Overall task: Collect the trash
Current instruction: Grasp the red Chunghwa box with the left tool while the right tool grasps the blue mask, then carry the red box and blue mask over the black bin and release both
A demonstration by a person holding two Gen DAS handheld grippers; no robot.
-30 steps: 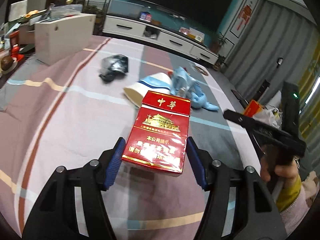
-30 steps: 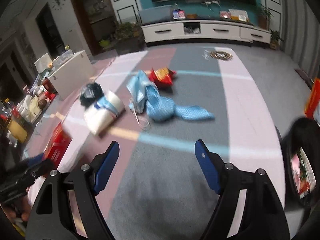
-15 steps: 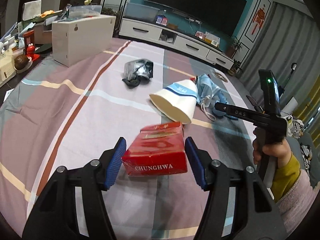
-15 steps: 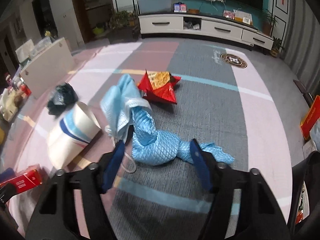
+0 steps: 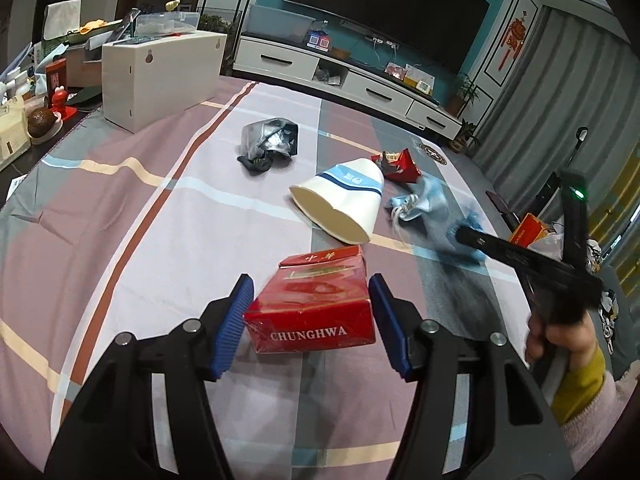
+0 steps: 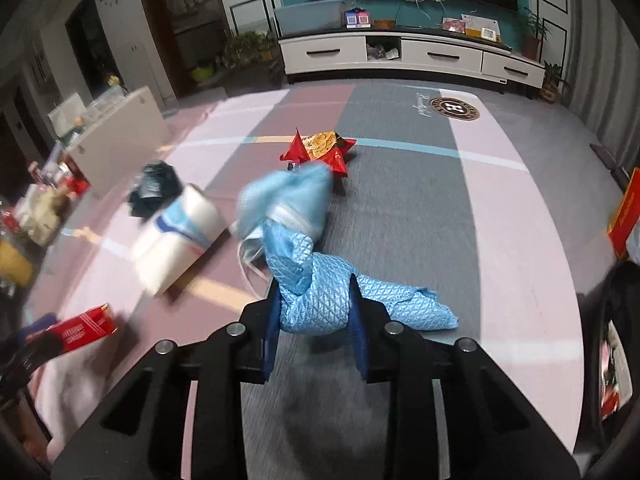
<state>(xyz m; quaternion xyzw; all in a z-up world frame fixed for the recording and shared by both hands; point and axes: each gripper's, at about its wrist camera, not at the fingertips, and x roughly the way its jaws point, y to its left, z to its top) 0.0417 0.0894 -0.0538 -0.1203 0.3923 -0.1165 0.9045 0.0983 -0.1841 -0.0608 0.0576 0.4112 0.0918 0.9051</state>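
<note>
cloth: blue quilted cloth (image 6: 316,300) lies crumpled on the striped sheet (image 5: 120,240), its thick fold between the pads of the right gripper (image 6: 314,312)
right gripper: its jaws have just been closing and stand narrow, pads pressed on the fold from both sides; the tail of the cloth trails off to the right, loose on the sheet
mask: pale blue mask (image 6: 288,196) lies on the far end of the cloth, straps hanging loose, and may come up with it
carton: red carton (image 5: 312,312) rests tilted between the pads of the left gripper (image 5: 310,324); fingers about half open, right pad against its side, left pad touching or just beside it, so I judge it held but not firmly
other trash: paper cup (image 5: 340,204) on its side beyond the carton; red snack bag (image 6: 320,152) past the mask; black bag (image 5: 270,144) farther back, apart from the rest
step: both hands are at the pick-up stage, cloth just caught, carton already in hand
next: lift the cloth straight up until the tail clears the sheet, then carry both to wherever trash goes; no bin shows clearly in either view
</note>
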